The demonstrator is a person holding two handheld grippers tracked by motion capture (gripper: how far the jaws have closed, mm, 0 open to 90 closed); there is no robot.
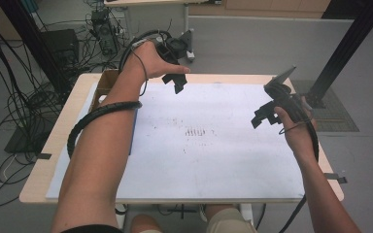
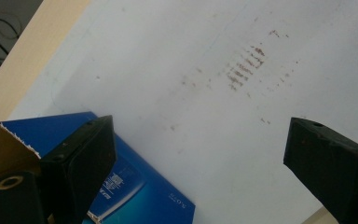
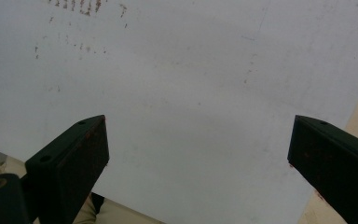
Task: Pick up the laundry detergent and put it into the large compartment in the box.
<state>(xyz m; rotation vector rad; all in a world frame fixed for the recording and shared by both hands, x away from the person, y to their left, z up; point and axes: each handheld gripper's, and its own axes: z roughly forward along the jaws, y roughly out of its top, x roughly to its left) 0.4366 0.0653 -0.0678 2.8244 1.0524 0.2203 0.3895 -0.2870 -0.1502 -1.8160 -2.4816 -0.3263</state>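
Both grippers (image 1: pixel 175 82) (image 1: pixel 262 116) agape over stained sheet (image 1: pixel 213 145); rust-brown marks, perhaps.

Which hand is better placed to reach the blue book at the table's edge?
Left. The left tool hangs open just beside the blue book, while the right tool hovers across the white sheet.

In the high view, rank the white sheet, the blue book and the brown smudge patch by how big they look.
1. White sheet, largest.
2. Blue book; a forearm hides most of it, so its rank over the next is unsure.
3. Brown smudge patch.
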